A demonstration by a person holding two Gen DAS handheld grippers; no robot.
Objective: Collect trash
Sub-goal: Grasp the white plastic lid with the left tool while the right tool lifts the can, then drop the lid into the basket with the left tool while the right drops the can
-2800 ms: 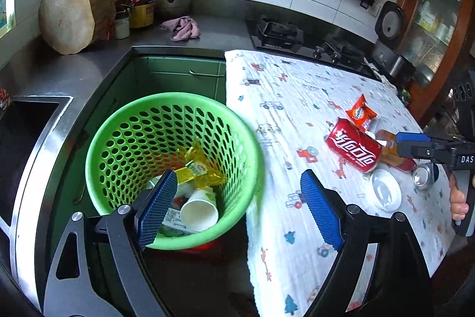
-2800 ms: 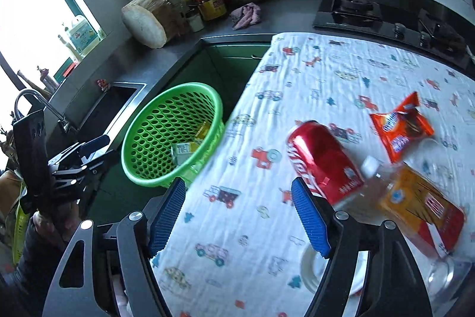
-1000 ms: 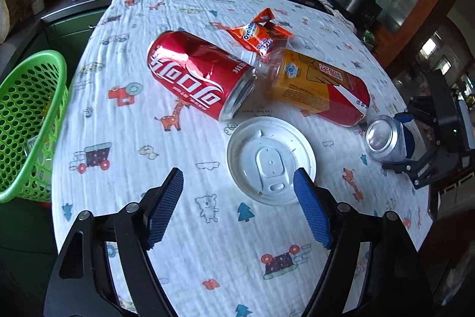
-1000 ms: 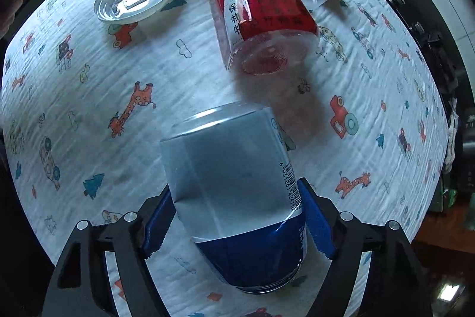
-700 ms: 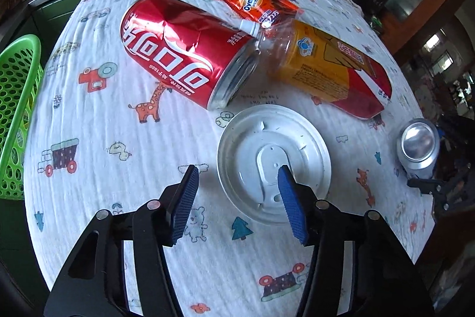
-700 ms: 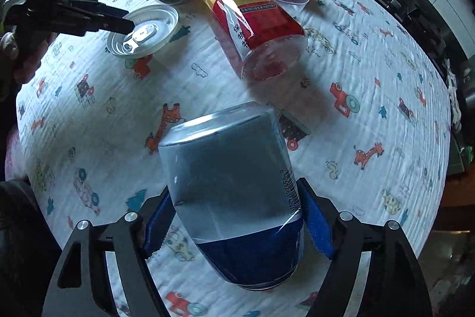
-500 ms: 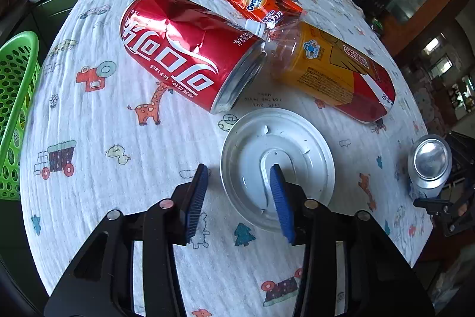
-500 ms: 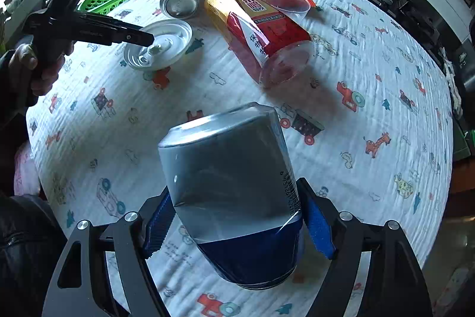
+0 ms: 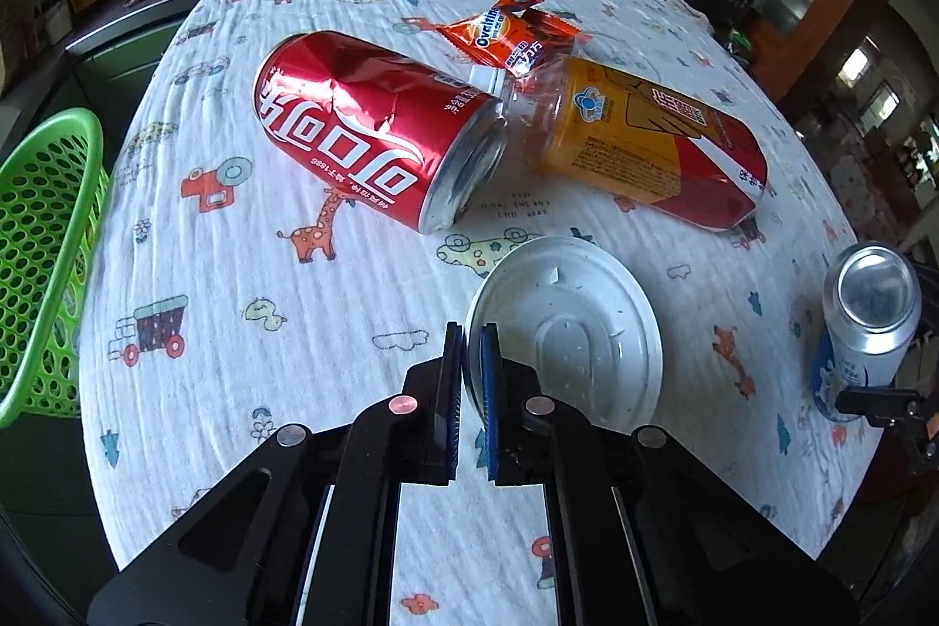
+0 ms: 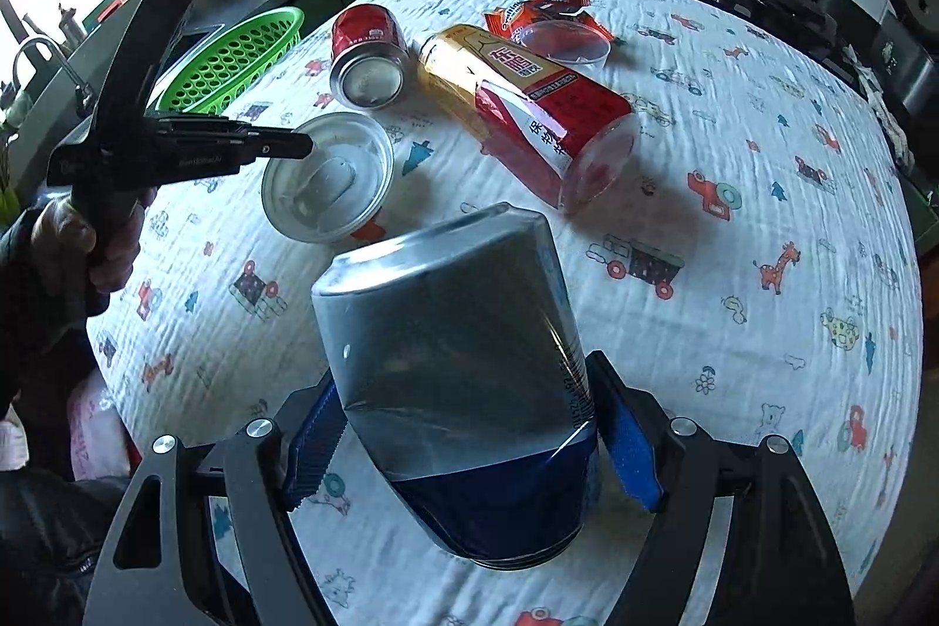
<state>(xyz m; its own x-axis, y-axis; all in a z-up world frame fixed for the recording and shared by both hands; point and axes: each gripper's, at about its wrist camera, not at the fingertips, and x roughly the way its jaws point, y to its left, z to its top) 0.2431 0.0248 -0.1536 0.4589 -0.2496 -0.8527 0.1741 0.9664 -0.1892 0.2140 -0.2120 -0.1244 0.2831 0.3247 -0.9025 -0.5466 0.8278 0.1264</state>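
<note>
Trash lies scattered over a desk [image 9: 246,274] covered with a white cloth printed with cartoon animals and vehicles. Taking the dented red cola can [image 9: 375,127] lying on its side as the landmark: a crumpled clear plastic bottle with a yellow and red label [image 9: 639,145] lies touching its open end, an orange snack wrapper [image 9: 510,30] sits just behind that junction, and a round white plastic cup lid [image 9: 575,327] lies in front of the can. The left gripper [image 9: 472,379] has its jaws clamped together on the lid's near rim. Well to the can's right, the right gripper [image 10: 469,450] has its jaws closed on a silver and blue drink can [image 10: 458,368], gripping its blue lower part. A green perforated plastic basket [image 9: 41,262] stands beyond the desk edge, to the red can's left.
</note>
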